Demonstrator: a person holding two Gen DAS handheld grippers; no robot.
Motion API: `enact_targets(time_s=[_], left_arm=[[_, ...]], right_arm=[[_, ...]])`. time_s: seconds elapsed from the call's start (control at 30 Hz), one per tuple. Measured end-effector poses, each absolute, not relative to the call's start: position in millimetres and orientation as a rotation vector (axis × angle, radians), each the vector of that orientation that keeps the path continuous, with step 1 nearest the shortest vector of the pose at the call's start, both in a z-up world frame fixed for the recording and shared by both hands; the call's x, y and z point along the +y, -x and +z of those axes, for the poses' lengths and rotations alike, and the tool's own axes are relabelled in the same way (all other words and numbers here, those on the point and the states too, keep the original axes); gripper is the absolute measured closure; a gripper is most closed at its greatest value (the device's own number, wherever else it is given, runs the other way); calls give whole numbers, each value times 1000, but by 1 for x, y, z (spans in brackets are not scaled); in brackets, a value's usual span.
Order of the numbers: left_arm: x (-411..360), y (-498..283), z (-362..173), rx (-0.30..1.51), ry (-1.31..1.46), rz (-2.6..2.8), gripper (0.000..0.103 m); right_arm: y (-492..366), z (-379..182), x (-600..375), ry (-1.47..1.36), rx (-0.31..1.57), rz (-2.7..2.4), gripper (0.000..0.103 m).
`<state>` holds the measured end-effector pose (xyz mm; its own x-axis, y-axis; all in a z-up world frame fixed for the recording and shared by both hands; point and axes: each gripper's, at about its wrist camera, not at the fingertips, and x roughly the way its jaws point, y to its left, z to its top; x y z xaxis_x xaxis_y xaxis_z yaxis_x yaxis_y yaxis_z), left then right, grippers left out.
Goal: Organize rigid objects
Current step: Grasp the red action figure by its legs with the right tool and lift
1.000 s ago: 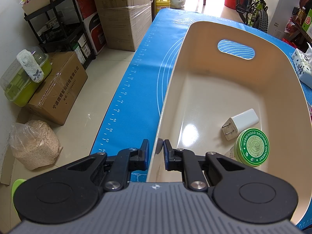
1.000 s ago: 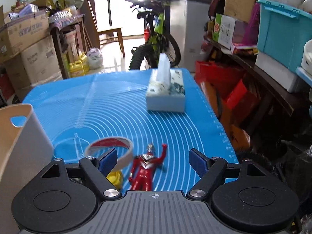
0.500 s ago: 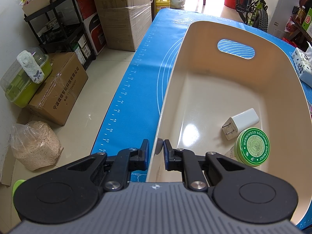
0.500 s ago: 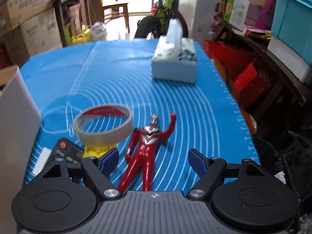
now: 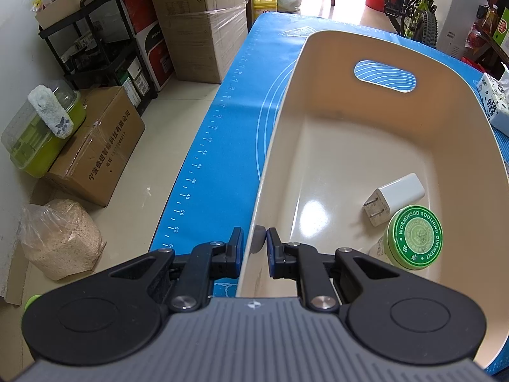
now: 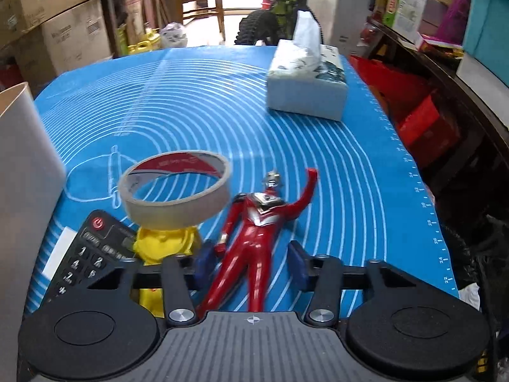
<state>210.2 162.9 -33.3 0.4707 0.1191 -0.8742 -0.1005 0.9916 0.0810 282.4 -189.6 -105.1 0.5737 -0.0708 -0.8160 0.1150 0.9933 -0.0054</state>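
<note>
My left gripper (image 5: 254, 245) is shut on the near left rim of the cream basket (image 5: 276, 133). Inside the basket lie a white charger plug (image 5: 394, 197) and a green-lidded ointment jar (image 5: 415, 237). My right gripper (image 6: 251, 262) is open, its fingers on either side of the waist and legs of a red hero figure (image 6: 254, 222) lying on the blue mat (image 6: 203, 102). To the figure's left are a roll of tape (image 6: 176, 191), a yellow toy (image 6: 165, 245) under it and a black remote (image 6: 86, 254). The basket wall (image 6: 22, 165) shows at the left edge.
A tissue box (image 6: 307, 84) stands at the mat's far right; it also shows in the left wrist view (image 5: 494, 102). Cardboard boxes (image 5: 95, 146), a black shelf (image 5: 95, 41) and a bag (image 5: 60, 238) sit on the floor left of the table. A bicycle (image 5: 413, 3) stands beyond.
My right gripper has moved forward and down over the red figure, and its fingers have narrowed around it. My left gripper has not moved.
</note>
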Motion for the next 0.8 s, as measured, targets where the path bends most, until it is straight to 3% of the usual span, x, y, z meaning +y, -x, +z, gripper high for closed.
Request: enact_targets(time_s=[0.37, 0.8], left_arm=[[163, -210, -33, 1072, -18, 135, 84], [163, -210, -34, 1072, -20, 136, 84]], right_arm=[[-267, -91, -213, -136, 907, -220, 60], [-251, -42, -200, -133, 713, -211, 60]])
